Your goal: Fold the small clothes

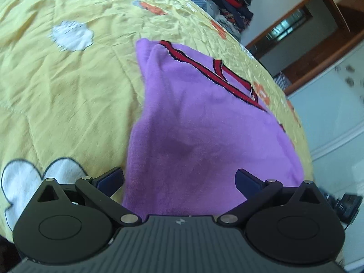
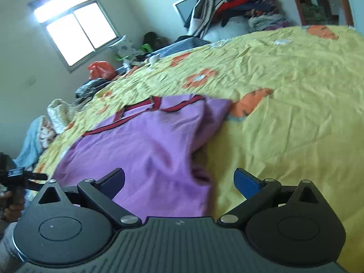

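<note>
A small purple garment with red and black striped trim lies on the yellow bedspread. It also shows in the right wrist view, with one side folded over. My left gripper is open, its jaws wide apart over the garment's near hem. My right gripper is open over the garment's near right corner. Neither holds anything. The left gripper's body and a hand show at the left edge of the right wrist view.
The bedspread has white and orange flower patches. A pile of dark and red clothes sits at the bed's far end, also in the left wrist view. Blankets and an orange bag lie beside the bed under a window.
</note>
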### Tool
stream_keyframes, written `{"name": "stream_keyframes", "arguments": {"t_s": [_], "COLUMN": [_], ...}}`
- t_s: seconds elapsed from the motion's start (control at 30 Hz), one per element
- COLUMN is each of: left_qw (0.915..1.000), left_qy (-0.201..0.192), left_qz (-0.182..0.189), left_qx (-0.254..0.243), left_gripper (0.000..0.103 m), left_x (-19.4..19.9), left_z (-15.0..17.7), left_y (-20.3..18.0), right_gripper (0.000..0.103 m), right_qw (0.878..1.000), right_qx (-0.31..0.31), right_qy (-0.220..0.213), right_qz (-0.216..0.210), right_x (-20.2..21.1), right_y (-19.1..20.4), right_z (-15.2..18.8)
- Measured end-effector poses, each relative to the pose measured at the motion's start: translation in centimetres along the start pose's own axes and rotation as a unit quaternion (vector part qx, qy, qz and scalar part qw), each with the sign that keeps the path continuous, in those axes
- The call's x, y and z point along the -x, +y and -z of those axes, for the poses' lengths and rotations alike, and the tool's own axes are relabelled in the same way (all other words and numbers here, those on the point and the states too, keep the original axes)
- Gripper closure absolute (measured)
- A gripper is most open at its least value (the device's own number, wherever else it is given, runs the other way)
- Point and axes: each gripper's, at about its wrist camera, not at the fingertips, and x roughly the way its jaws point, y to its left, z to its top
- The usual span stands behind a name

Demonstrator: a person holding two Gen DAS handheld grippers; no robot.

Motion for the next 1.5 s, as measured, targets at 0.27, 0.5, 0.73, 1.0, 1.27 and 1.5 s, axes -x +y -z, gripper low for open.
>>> {"name": "stream_keyframes", "arguments": {"t_s": [0.27,0.5,0.73,1.0,1.27,1.5], "left_qw": [0.998,0.9951,0.9919,0.9925,0.9771,0.9348], "left_qy": [0.041,0.084,0.093,-0.015,0.019,0.041], "left_qz": [0.026,0.046,-0.024,-0.042,-0.021,-0.106], "left_qx": [-0.04,-0.023,-0.084,-0.113,-0.211,-0.337], "left_gripper": [0.05,0.095,0.098,0.017,0.024,0.049], "left_x": [-2.1,-1.3,1.7,6.3,-1.7,-1.8], "left_z": [-0.9,-1.4,-1.0,-1.5,2.1,3.3], "left_y": [-1.8,0.8,1.4,-1.4,-6.9,-6.6], "right_gripper": [0.041,0.094,0.1,0.027,0.035,0.042], "right_qw": [0.999,0.994,0.999,0.984,0.935,0.946], "right_qx": [0.005,-0.071,-0.01,0.161,0.328,0.268], "right_qy": [0.035,0.015,0.025,-0.016,0.107,0.136], "right_qz": [-0.021,-0.085,-0.03,0.076,0.082,0.125], "right_x": [-2.6,-1.5,2.1,1.6,-4.9,-1.1], "right_y": [0.9,0.2,2.5,7.9,11.1,3.7], "right_z": [1.6,2.4,3.0,0.7,4.9,1.2]}}
